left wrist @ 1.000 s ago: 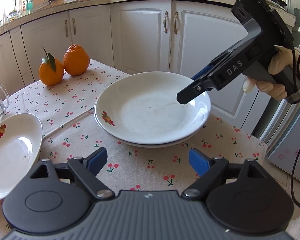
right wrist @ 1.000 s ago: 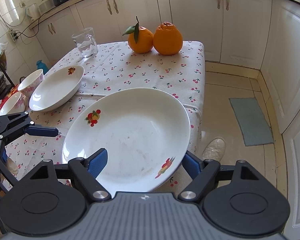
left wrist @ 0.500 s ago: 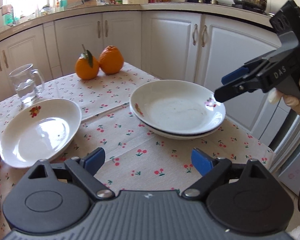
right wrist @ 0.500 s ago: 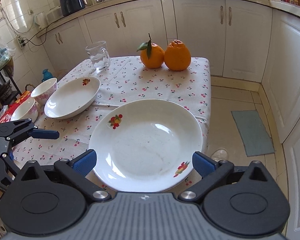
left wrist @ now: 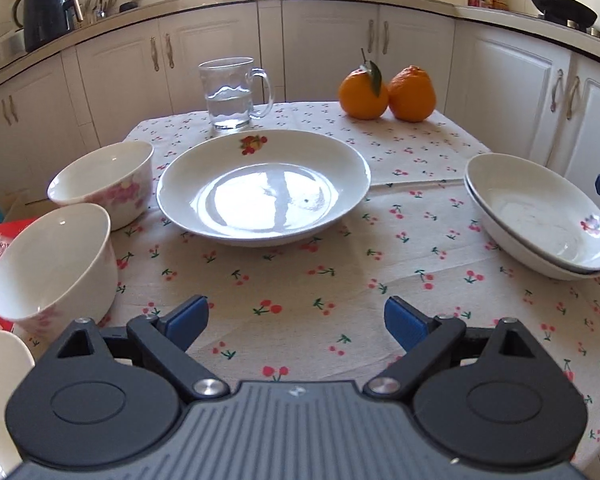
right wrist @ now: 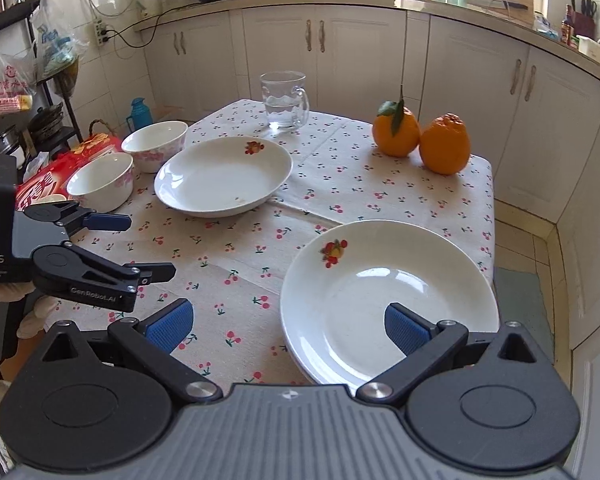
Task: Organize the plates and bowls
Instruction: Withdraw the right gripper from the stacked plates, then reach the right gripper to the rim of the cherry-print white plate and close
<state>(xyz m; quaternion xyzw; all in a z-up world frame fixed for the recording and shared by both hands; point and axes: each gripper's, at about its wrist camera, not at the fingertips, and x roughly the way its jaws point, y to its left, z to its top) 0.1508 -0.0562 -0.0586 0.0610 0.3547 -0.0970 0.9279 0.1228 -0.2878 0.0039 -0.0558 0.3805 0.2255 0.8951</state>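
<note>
Plates: 2 sit stacked (right wrist: 388, 304) under the empty, spread right gripper (right wrist: 288, 326); the single plate (left wrist: 264, 188) lies ahead of the empty, spread left gripper (left wrist: 296, 318), which should approach low and pinch its near rim.

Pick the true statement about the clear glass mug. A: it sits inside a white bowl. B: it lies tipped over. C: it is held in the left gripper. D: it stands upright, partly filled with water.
D: the clear glass mug stands upright on the cherry-print tablecloth, with a water line visible partway up.
</note>
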